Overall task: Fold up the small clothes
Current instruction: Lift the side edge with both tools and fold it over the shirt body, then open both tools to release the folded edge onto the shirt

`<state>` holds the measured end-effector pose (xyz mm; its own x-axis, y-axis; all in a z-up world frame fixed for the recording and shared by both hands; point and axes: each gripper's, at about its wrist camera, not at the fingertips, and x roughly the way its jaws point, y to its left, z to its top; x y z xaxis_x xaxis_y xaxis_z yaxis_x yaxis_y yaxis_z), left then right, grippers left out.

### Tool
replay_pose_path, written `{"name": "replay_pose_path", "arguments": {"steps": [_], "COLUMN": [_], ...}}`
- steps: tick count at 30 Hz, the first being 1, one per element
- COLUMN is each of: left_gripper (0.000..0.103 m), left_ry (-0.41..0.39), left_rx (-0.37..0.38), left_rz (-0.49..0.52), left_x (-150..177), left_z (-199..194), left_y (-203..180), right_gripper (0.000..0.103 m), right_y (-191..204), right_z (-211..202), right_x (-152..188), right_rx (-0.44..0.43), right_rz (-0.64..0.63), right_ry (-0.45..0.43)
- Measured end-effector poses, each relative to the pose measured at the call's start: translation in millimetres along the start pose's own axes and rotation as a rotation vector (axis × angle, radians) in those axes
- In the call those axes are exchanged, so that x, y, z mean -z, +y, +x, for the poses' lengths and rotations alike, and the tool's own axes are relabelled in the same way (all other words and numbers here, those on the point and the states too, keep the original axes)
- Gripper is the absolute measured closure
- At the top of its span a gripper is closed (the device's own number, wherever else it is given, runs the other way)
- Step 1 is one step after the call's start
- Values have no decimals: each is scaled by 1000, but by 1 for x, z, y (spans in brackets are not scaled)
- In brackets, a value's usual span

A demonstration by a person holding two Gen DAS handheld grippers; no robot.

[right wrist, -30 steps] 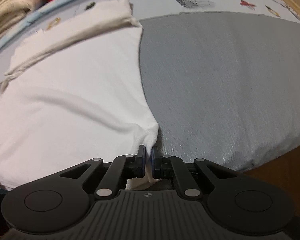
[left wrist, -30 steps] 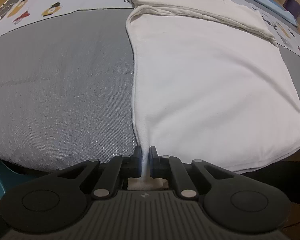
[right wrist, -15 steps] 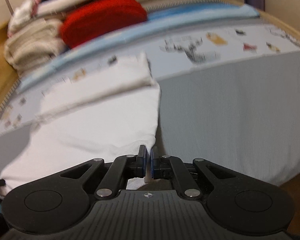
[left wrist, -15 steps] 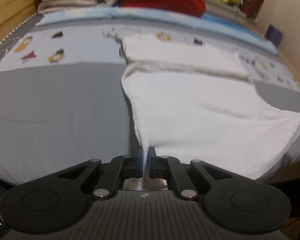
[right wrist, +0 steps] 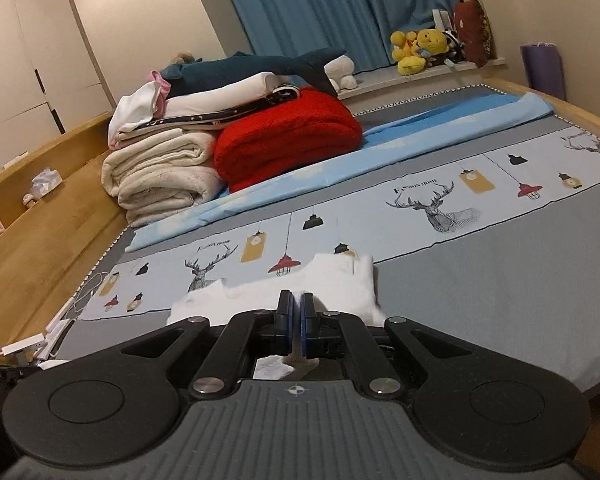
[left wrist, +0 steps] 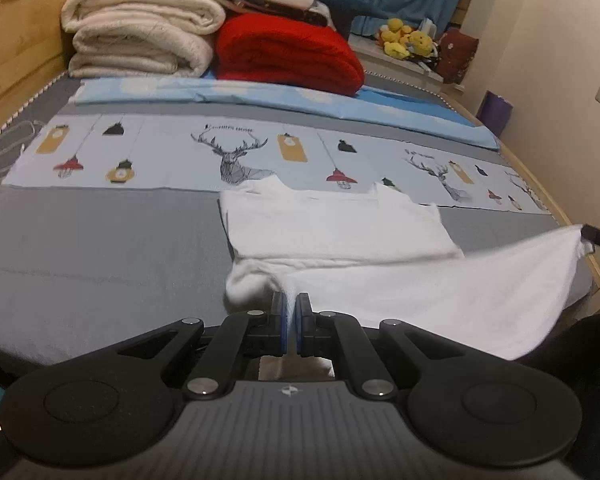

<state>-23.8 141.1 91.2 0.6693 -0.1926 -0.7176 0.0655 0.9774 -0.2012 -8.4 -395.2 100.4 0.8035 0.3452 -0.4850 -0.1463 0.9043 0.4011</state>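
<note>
A white garment [left wrist: 340,232] lies on the grey bed cover, its far part flat and folded. My left gripper [left wrist: 291,312] is shut on its near left corner, held above the bed. My right gripper [right wrist: 296,316] is shut on the other near corner; its tip shows at the right edge of the left wrist view [left wrist: 598,236]. The near hem hangs stretched between the two grippers, lifted off the bed. In the right wrist view the garment [right wrist: 340,280] shows just past the fingers.
The bed cover [left wrist: 100,248] has a printed deer-and-lantern band. A red blanket [left wrist: 284,56] and cream folded blankets [left wrist: 140,40] are stacked at the far end. A wooden bed frame [right wrist: 40,216] runs along the left. A white cable [right wrist: 24,346] lies at the bed's left edge.
Both grippers have risen and moved forward over the bed, carrying the near hem up and toward the far part of the garment. The view tilted up to show the room.
</note>
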Motion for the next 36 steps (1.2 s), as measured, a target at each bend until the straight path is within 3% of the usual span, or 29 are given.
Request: {"name": "replay_pose_path", "arguments": {"steps": [6,11,14,19,22,24,26,29,31,36], "left_gripper": [99,99,99,99,99,99,99,99,98,76], "left_ry": [60,113,164,197,207,167,108,70,91,164], "left_rx": [-28,-54,-49,-49,-72,-156,-195,-175,-148,-95], "left_rz": [-45,-33,-91,-119,-114,-114,-211,-320,-310,-188], "left_x": [-31,-79,-90,-99,-99,-101,-102,-94,-87,-69], "left_z": [88,182,229,263,274,269,253,231,225,223], "left_y": [24,46,58,64,71,83,105,122,119,88], "right_gripper": [101,100,100,100,100,100,96,96,96,96], "right_y": [-17,-31,-41,-57,-57,-54,-53,-56,-57,-61], "right_z": [79,174,231,283,293,292,278,253,243,234], "right_x": [-12,-36,-42,-30,-36,-41,-49,-51,-41,-15], "right_rx": [83,161,205,266,257,272,364,345,318,293], "right_rz": [62,38,21,8,19,10,37,102,115,111], "right_ry": [82,176,244,331,331,300,204,104,112,211]}}
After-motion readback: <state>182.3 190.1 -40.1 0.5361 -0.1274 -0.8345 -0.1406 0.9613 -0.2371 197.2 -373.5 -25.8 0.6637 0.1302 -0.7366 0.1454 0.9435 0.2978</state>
